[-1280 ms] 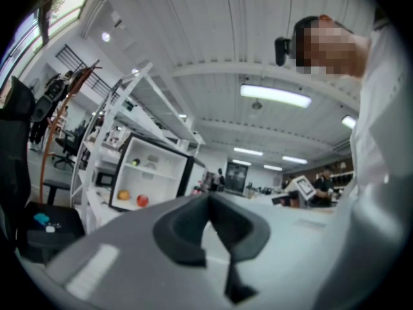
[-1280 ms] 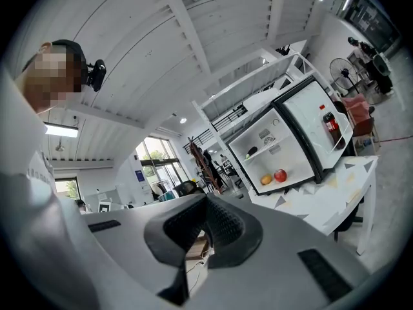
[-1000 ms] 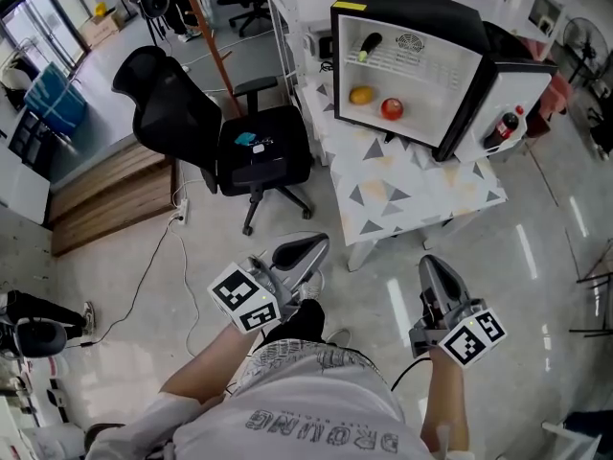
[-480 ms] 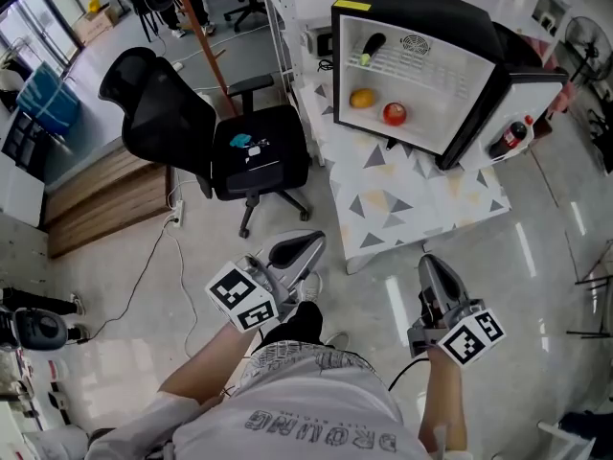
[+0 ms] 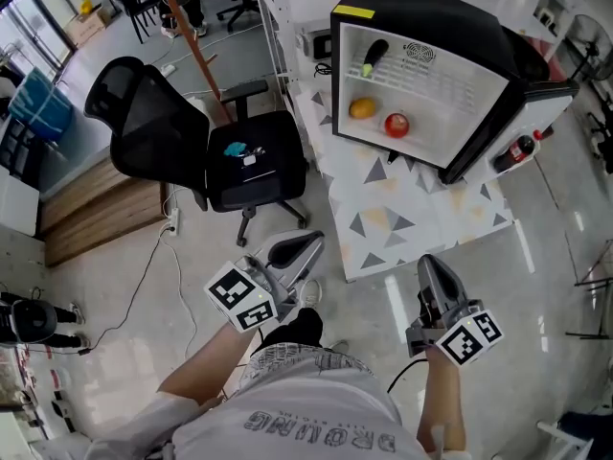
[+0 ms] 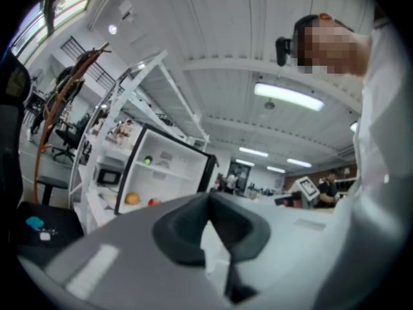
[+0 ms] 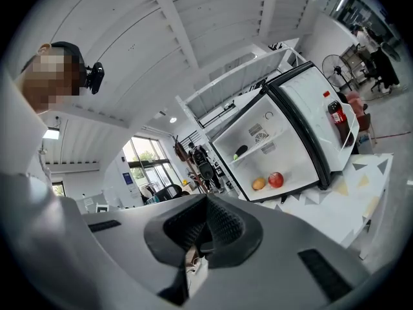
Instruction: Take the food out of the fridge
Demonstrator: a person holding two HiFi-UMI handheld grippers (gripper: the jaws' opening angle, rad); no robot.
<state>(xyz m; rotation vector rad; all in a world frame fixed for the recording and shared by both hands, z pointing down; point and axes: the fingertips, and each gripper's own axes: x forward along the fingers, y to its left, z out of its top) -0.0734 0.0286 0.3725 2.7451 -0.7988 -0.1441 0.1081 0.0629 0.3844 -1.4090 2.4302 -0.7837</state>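
A small black fridge (image 5: pixel 421 27) stands open on a patterned table (image 5: pixel 412 209), its door (image 5: pixel 536 113) swung right. On its upper shelf lies a dark eggplant (image 5: pixel 372 56). An orange (image 5: pixel 361 108) and a red apple (image 5: pixel 397 124) rest on the fridge floor. A cola bottle (image 5: pixel 517 149) sits in the door. My left gripper (image 5: pixel 305 249) and right gripper (image 5: pixel 429 274) hang well short of the table, both shut and empty. The orange (image 6: pixel 131 199) and apple (image 6: pixel 153 202) show far off in the left gripper view. In the right gripper view I see the orange (image 7: pixel 259 183), apple (image 7: pixel 276 179) and eggplant (image 7: pixel 240 151).
A black office chair (image 5: pixel 192 151) with small items on its seat stands left of the table. A cable (image 5: pixel 153 257) runs across the floor. White shelving (image 5: pixel 287 27) stands behind the table, a fan (image 5: pixel 584 41) at the far right.
The fridge and table have drawn closer and shifted lower in the head view as I walk toward them. Both grippers keep their pose, still shut.
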